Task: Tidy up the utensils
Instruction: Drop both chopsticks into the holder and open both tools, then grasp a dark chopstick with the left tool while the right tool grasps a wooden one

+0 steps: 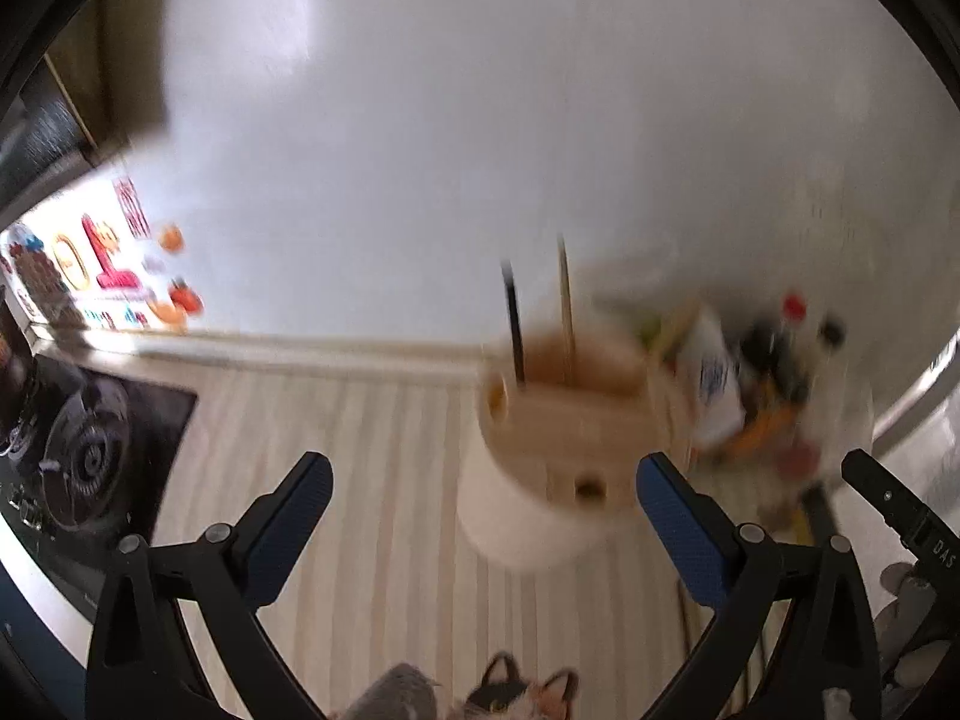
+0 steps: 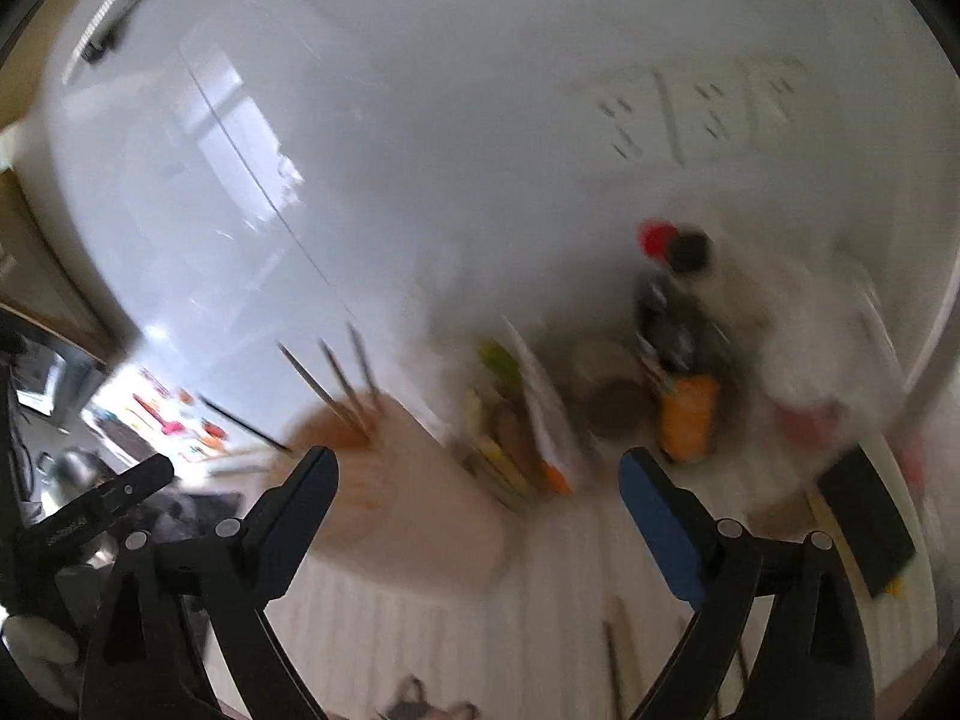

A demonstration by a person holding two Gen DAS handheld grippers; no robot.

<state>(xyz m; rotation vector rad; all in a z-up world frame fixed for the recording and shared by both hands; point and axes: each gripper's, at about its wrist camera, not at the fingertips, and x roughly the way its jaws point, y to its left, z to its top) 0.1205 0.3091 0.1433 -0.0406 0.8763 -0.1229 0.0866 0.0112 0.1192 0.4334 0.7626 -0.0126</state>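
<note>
Utensil holder (image 1: 558,450): pale cylinder with a wooden perforated lid, centre-right of the left view, on the striped bench (image 1: 372,450). Two thin sticks, likely chopsticks (image 1: 540,312), stand upright in it. Loose sticks (image 2: 618,654) lie on the bench at lower right of the right view, blurred.

Left gripper (image 1: 483,492): spread wide, empty. Right gripper (image 2: 477,486): spread wide, empty.

Handling, judged: sticks light, stiff, smooth, prone to roll; pinch mid-shaft. Holder may tip.
</note>
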